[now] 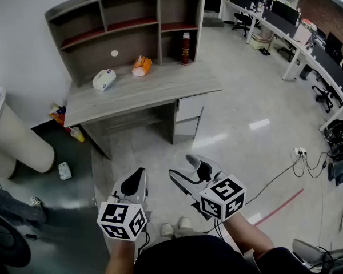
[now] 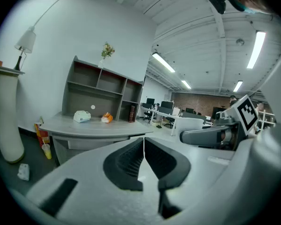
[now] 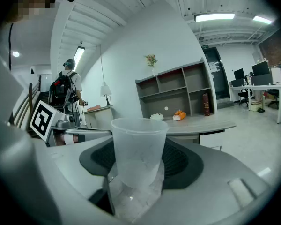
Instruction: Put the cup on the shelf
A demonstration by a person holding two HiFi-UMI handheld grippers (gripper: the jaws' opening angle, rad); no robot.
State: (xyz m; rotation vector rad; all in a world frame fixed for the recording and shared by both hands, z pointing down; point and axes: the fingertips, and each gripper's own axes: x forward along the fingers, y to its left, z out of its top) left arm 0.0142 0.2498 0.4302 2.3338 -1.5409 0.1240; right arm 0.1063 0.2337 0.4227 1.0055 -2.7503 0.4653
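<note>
The right tongs are holding one clear plastic cup upright between their pads, out over the floor and well apart from the shelf unit. The left tongs are sitting with their jaws pressed together, gripping nothing. Both pairs of tongs are pointing towards the grey worktop, which is carrying three things: one white pack, one orange object just beside it, and one dark red bottle standing upright in the shelf unit's lower right compartment.
</note>
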